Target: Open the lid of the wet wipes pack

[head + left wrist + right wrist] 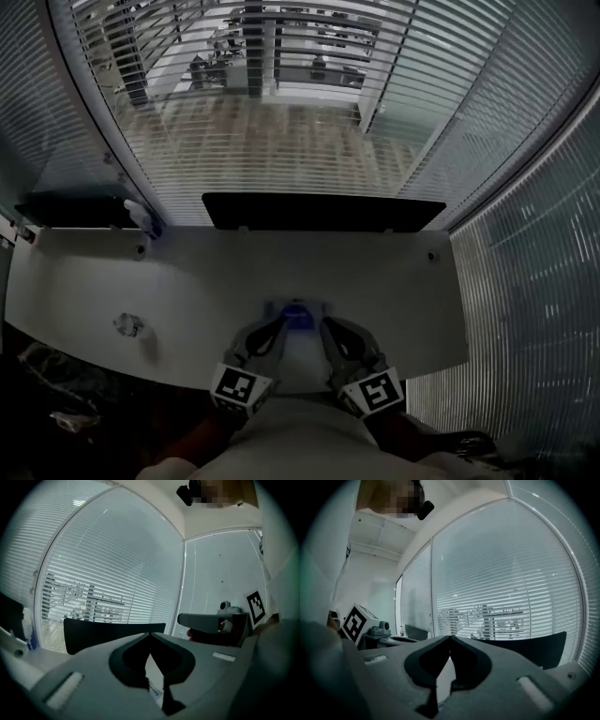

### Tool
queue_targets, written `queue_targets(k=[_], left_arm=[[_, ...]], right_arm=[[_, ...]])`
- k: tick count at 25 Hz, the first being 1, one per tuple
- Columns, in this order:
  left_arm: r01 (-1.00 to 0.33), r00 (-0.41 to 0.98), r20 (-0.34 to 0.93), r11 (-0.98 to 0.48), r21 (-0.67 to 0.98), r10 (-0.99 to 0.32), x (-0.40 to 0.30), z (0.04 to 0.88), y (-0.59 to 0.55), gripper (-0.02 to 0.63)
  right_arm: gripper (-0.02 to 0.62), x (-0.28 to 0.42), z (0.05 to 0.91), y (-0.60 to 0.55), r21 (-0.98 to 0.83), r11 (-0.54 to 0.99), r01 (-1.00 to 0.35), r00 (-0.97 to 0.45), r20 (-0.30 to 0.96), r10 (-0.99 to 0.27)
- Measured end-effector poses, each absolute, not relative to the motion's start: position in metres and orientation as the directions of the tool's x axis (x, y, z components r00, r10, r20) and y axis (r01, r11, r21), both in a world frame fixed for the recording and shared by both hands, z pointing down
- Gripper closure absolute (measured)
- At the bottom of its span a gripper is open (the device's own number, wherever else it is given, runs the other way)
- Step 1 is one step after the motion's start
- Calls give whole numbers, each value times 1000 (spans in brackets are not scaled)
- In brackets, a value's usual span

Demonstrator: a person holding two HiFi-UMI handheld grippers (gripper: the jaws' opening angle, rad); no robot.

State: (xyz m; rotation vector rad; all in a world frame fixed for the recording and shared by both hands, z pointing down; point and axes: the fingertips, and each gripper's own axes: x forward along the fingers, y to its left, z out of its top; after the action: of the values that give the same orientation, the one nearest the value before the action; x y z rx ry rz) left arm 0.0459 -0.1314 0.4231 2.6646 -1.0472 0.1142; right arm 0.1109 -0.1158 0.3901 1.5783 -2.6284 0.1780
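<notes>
The wet wipes pack (298, 330) lies on the white desk (394, 291) near its front edge, its blue lid (296, 315) facing up. My left gripper (279, 324) sits against the pack's left side and my right gripper (325, 326) against its right side. Both point away from me, almost level. In the left gripper view the left gripper (150, 633) has its jaw tips meeting, with a white labelled patch of the pack (153, 690) showing below them. The right gripper (450, 637) is likewise shut with nothing between its tips.
A long black panel (323, 211) stands along the desk's back edge under the window blinds. A small bottle (141, 217) is at the back left beside a dark shelf (70, 211). A crumpled scrap (129, 325) lies at the front left. The desk ends at the right (461, 328).
</notes>
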Motion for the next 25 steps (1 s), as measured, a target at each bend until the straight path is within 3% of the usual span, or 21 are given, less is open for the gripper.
queue_targets(k=[25], left_arm=[[-731,654,456,-659,177,-603,29,566,-155,604]], right_arm=[[595,84,502,-154,100,629,-771,-555,380,-740]])
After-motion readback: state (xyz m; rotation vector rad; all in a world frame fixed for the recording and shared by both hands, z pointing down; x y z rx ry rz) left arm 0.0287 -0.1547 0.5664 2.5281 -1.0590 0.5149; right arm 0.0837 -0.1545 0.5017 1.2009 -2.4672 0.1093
